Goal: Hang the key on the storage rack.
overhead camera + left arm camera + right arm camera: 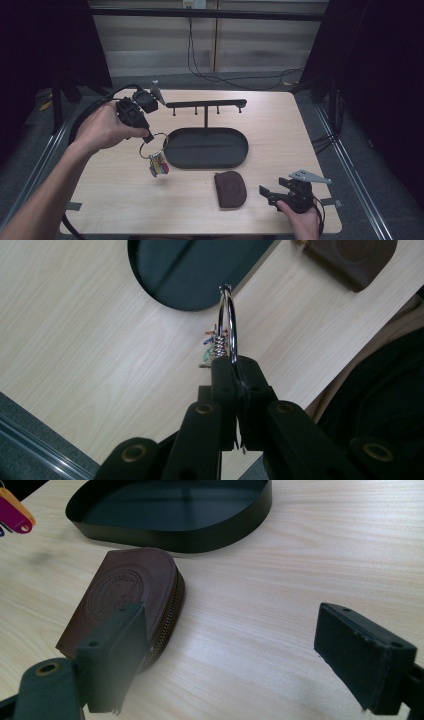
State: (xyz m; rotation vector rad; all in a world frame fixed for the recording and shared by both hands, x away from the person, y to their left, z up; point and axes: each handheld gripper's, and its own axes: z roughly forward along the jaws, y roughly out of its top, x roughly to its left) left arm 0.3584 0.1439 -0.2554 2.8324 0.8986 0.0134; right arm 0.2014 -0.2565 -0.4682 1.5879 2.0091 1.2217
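My left gripper (pixel 149 137) is shut on a silver key ring (pixel 154 145) and holds it above the table, left of the black oval tray (pixel 220 150). Coloured key tags (pixel 159 166) dangle from the ring. In the left gripper view the ring (pixel 231 325) stands up from the closed jaws (pixel 235 371), with the tags (pixel 212 342) behind it. My right gripper (pixel 265 192) rests open near the front right, just right of a brown zipped leather pouch (pixel 230 189). In the right gripper view the pouch (pixel 125 595) lies by the left jaw, and nothing sits between the jaws (pixel 240 640).
A black T-shaped stand with hooks (pixel 206 105) rises behind the tray. The tray's wall (pixel 175 537) is just beyond the pouch. The table's front edge runs close under the right hand. Dark curtains flank both sides, and cables lie on the floor behind.
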